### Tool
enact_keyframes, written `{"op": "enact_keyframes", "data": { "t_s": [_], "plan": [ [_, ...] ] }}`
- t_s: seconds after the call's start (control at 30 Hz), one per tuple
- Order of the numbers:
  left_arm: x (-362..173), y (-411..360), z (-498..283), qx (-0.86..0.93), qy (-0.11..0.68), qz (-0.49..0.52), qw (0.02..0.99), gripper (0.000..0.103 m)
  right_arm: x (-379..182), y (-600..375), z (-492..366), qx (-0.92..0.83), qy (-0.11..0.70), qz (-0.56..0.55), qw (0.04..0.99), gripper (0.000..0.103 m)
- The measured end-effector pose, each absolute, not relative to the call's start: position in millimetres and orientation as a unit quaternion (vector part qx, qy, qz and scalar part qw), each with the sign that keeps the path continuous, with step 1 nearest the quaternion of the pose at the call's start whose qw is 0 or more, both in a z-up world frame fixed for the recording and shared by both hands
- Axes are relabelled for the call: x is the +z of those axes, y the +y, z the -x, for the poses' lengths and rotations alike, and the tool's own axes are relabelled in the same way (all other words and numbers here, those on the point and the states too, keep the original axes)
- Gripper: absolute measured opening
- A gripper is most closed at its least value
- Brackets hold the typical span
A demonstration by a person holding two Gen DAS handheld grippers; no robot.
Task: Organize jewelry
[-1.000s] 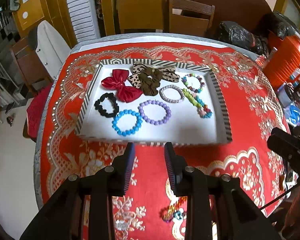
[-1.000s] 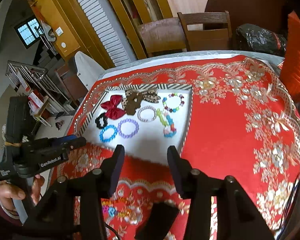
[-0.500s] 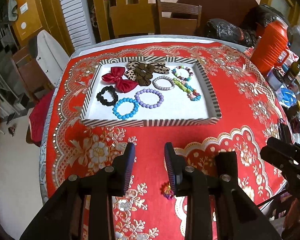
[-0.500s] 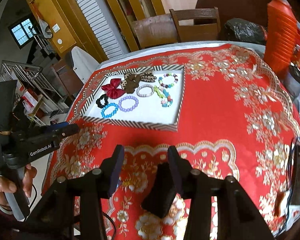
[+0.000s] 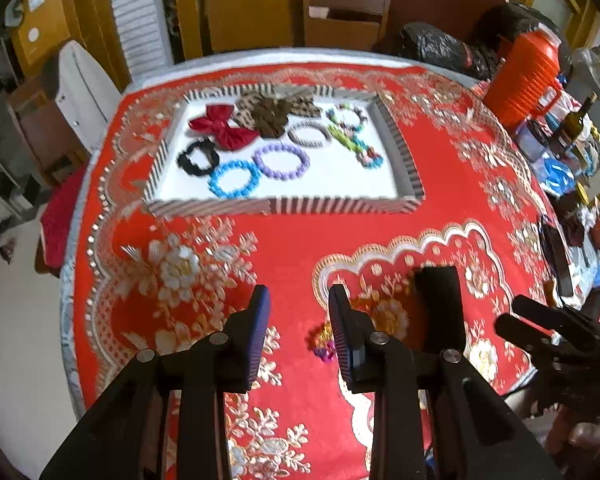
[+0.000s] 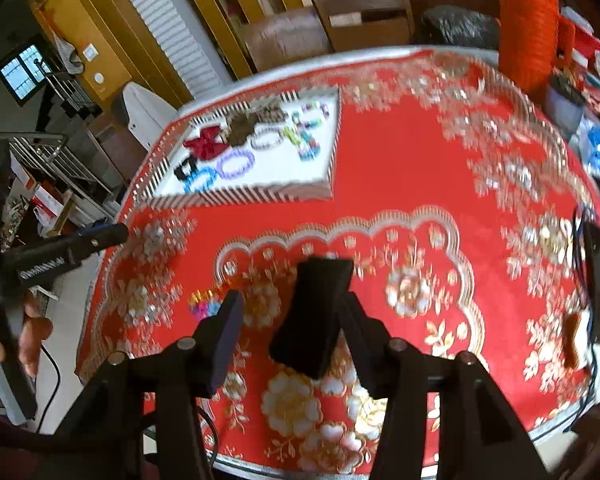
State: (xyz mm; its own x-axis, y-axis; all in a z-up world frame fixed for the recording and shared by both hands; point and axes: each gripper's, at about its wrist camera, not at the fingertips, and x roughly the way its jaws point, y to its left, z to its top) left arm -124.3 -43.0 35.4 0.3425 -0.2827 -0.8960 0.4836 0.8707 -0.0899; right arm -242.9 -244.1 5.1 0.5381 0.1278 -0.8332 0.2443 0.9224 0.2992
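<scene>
Right tongs [image 6: 288,320], just widening, straddle a black block [image 6: 312,312] – grip uncertain. Left tongs [image 5: 298,320] gape empty; the beaded bracelet [image 5: 322,344] beside them could get knocked aside.

The black two-finger left gripper [image 5: 298,308] fills the bottom centre of its own view, tilted steeply downward, its ribbed blue pads parted with nothing between them. The black right gripper [image 6: 290,312], also angled down, has just been opening its jaws. A bare hand [image 6: 24,340] grips a handle at the left edge of the right view.
</scene>
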Motion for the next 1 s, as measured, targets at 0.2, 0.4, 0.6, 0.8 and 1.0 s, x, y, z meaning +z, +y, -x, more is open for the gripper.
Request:
{"op": "enact_keyframes", "data": {
  "t_s": [0.2, 0.4, 0.6, 0.8, 1.0],
  "plan": [
    [18.5, -41.9, 127.9, -0.235, 0.547, -0.094, 0.798, 0.017, -21.7, -238.4, 242.2, -0.038, 0.510, -0.192, 0.837, 0.052],
    [11.7, -44.3, 131.3, -0.230, 0.551, -0.105, 0.796, 0.016, -24.8, -237.9, 237.4, -0.036, 0.514, -0.192, 0.835, 0.053],
    [7.5, -46.0, 129.2, -0.228, 0.555, -0.103, 0.794, 0.016, -21.3, -236.8, 230.3, -0.032, 0.517, -0.181, 0.836, 0.053],
    [4.4, -48.9, 126.3, -0.229, 0.560, -0.100, 0.790, 0.017, -21.6, -236.6, 224.2, -0.032, 0.519, -0.174, 0.836, 0.055],
    [-5.5, -50.8, 123.9, -0.235, 0.576, -0.091, 0.778, 0.016, -34.0, -238.5, 221.1, -0.037, 0.531, -0.179, 0.827, 0.057]
  ]
}}
